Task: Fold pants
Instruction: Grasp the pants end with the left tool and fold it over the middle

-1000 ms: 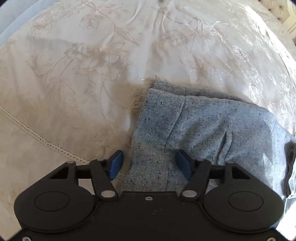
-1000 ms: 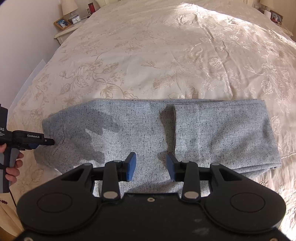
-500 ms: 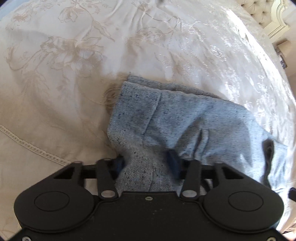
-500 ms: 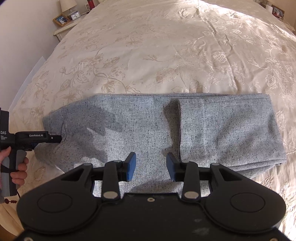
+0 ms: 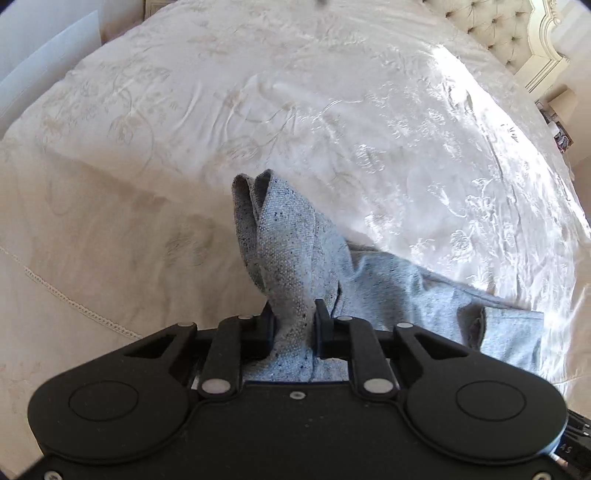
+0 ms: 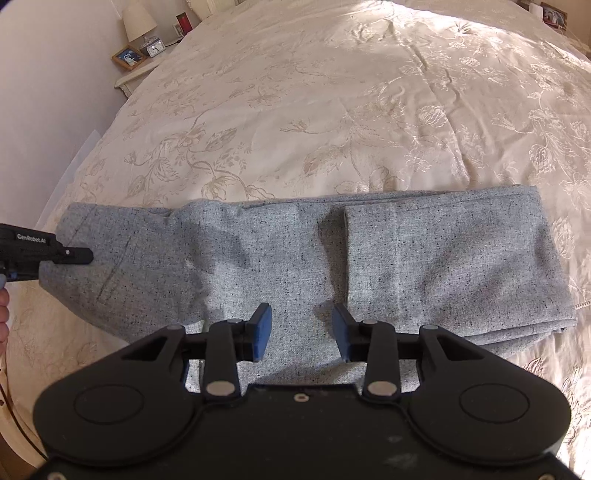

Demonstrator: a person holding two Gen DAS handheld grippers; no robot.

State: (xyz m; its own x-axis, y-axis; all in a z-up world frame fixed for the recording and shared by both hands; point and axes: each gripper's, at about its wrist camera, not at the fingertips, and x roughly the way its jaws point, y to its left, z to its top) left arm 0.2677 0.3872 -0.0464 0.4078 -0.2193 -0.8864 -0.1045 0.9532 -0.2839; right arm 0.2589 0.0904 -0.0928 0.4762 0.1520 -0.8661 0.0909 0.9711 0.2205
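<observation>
Grey speckled pants (image 6: 295, 266) lie across the cream bedspread, the right part folded over with its edge near the middle. My left gripper (image 5: 293, 325) is shut on the left end of the pants (image 5: 288, 251) and holds it raised and bunched; it also shows at the left edge of the right wrist view (image 6: 70, 254). My right gripper (image 6: 301, 332) is open and empty, just above the pants' near edge at the middle.
The floral bedspread (image 6: 332, 110) stretches far beyond the pants. A nightstand (image 6: 136, 70) with a lamp, clock and photo frame stands at the far left. A tufted headboard (image 5: 498, 33) is at the back right in the left wrist view.
My left gripper has shut on the pants' left end and lifted it off the bed. My right gripper has stayed open above the middle.
</observation>
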